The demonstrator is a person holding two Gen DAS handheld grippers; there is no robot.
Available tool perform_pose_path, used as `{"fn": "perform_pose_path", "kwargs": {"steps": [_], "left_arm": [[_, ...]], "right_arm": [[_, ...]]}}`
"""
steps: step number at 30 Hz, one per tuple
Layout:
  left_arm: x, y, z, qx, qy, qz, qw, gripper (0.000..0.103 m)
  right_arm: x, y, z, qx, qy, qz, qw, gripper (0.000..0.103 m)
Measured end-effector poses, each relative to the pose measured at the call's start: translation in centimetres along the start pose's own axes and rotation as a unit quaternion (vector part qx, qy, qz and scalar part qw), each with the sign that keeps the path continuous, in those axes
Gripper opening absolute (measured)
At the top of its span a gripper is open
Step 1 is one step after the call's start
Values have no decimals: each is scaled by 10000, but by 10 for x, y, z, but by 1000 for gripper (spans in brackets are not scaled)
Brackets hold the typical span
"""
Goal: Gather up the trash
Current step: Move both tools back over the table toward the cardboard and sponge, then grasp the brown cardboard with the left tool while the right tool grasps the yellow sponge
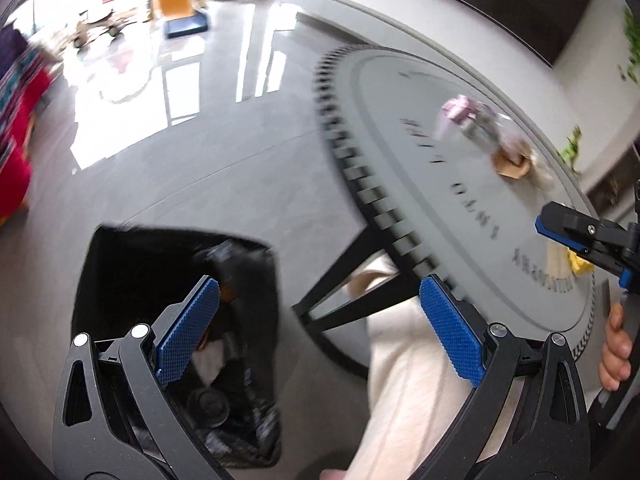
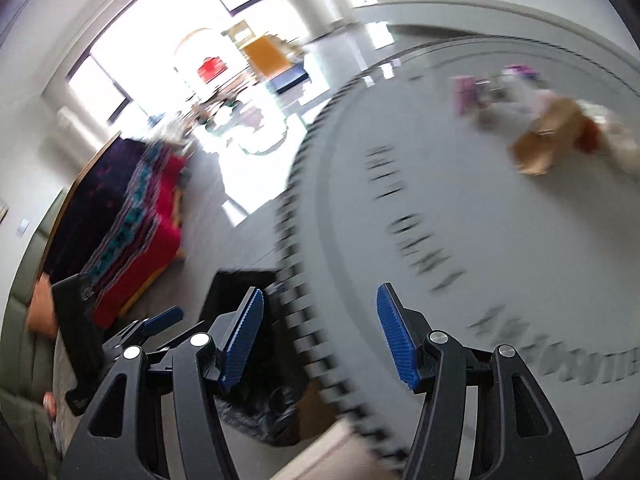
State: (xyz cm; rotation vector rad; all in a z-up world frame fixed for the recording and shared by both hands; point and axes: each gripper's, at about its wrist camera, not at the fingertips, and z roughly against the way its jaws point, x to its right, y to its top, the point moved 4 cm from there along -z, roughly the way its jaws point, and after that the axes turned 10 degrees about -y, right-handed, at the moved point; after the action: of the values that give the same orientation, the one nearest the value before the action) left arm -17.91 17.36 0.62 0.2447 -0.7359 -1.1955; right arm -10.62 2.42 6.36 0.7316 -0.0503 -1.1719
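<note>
My left gripper [image 1: 320, 284] is open and empty, hovering above the floor between a black bin bag [image 1: 120, 280] and the round grey table [image 1: 420, 160]. Several discarded items lie inside the bag. On the table lie a pink wrapper [image 1: 460, 108], crumpled brown paper [image 1: 512, 164] and a yellow scrap [image 1: 580, 266]. My right gripper [image 2: 320, 294] is open over the table's edge with nothing between its blue pads [image 2: 396, 336]. In its view the brown paper [image 2: 540, 148] and pink wrapper [image 2: 466, 94] lie far across the table [image 2: 500, 240], blurred. The bin bag [image 2: 228, 284] sits below left.
A person's pale trouser leg [image 1: 404, 368] stands next to the table's black legs [image 1: 340, 276]. A sofa with a red and purple blanket [image 2: 132, 216] lies to the left. Glossy grey floor [image 1: 220, 152] stretches toward bright windows. A hand [image 1: 616, 348] grips the right tool's handle.
</note>
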Motion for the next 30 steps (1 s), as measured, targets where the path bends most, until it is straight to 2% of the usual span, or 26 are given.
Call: {"fn": "perform_pose_path", "kwargs": {"steps": [9, 13, 18, 22, 25, 29, 30], "left_arm": [[93, 47, -60, -325, -428, -870, 9948, 97], [147, 67, -90, -401, -637, -1394, 9874, 97], [204, 87, -130, -467, -934, -1788, 9783, 97], [238, 94, -159, -531, -966, -2102, 9714, 97], [254, 97, -180, -541, -836, -2314, 9677, 97], [267, 102, -203, -568, -865, -2328, 9670, 96], [271, 102, -207, -576, -825, -2359, 9665, 91]], "right_arm": [[115, 31, 35, 486, -887, -699, 9924, 61], [162, 34, 55, 681, -1257, -986, 9848, 65], [217, 29, 80, 840, -1737, -1362, 9717, 66], [254, 22, 86, 814, -2080, -1593, 9616, 66], [270, 13, 85, 708, -2152, -1721, 9587, 67], [282, 3, 74, 508, -2169, -1820, 9577, 67], [284, 0, 71, 462, -2164, -1833, 9578, 67]]}}
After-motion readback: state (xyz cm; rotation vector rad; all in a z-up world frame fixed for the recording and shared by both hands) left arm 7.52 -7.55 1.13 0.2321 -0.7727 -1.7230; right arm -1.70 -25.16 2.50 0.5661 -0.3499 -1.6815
